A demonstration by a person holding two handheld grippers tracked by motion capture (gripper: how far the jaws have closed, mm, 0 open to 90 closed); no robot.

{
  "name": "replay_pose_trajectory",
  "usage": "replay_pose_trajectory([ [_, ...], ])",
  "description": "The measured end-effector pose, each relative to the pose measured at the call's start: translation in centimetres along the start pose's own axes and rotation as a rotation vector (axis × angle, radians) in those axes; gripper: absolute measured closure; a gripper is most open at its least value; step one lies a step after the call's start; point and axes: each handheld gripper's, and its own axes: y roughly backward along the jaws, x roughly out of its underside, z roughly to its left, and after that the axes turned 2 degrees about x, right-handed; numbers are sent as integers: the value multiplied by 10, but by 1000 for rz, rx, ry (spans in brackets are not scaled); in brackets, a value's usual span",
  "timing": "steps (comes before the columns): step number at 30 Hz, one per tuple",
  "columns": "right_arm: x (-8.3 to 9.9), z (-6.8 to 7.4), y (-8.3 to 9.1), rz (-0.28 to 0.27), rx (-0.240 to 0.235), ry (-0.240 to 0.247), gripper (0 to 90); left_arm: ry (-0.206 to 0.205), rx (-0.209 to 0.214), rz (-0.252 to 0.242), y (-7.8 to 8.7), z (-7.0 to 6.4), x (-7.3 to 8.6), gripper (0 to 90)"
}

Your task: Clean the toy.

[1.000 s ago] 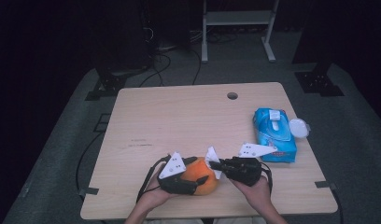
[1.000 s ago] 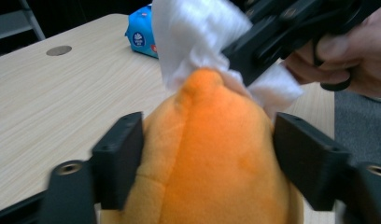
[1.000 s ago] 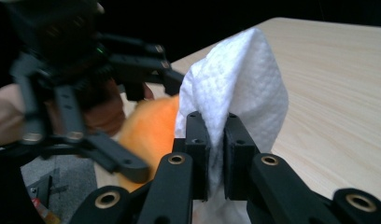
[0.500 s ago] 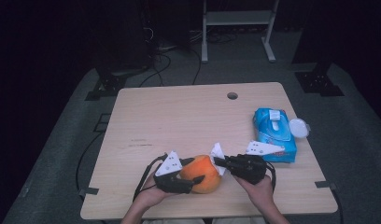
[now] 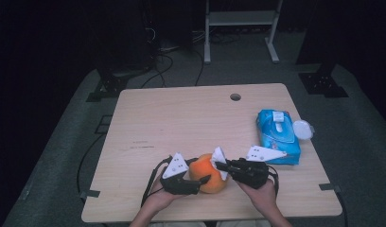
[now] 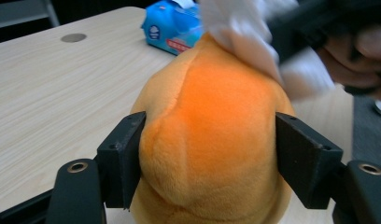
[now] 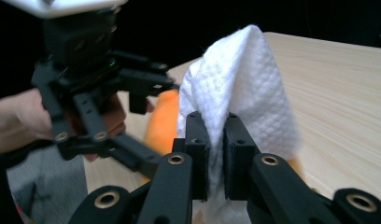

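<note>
An orange plush toy (image 5: 207, 172) stands near the table's front edge. My left gripper (image 5: 200, 179) is shut on it, its jaws pressing both sides of the orange plush toy (image 6: 212, 140). My right gripper (image 5: 218, 164) is shut on a white wipe (image 5: 219, 158), which lies against the toy's upper right side. In the right gripper view the white wipe (image 7: 242, 88) sticks up between the closed jaws of my right gripper (image 7: 215, 154), with the orange toy (image 7: 163, 122) and the left gripper (image 7: 93, 98) behind it. The white wipe (image 6: 244, 32) also drapes over the toy's top in the left gripper view.
A blue pack of wipes (image 5: 277, 135) lies at the table's right side, with a round white lid (image 5: 302, 128) beside it. The wooden table (image 5: 181, 123) has a cable hole (image 5: 235, 97) near its far edge. Cables and stands sit on the floor behind.
The right gripper with the wipe has moved left onto the toy's top. The left gripper has stayed shut on the toy, which shifted slightly right.
</note>
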Motion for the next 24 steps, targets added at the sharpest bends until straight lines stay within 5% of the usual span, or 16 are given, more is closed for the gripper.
replay_pose_trajectory([
  [2,-2,4,-3,22,20,41,817,17,1,-4,1,1,0,306],
  [8,0,-13,7,18,88,9,819,32,-3,-16,1,1,0,335],
  [12,-1,2,1,30,52,54,817,60,-36,-23,-1,0,0,333],
  [15,-4,7,-3,43,63,106,818,73,-20,-24,0,1,0,325],
  [20,0,-15,8,35,140,48,818,15,87,-54,-1,-4,-1,249],
  [24,4,-22,11,23,123,-12,820,-21,19,-19,-9,-8,3,259],
])
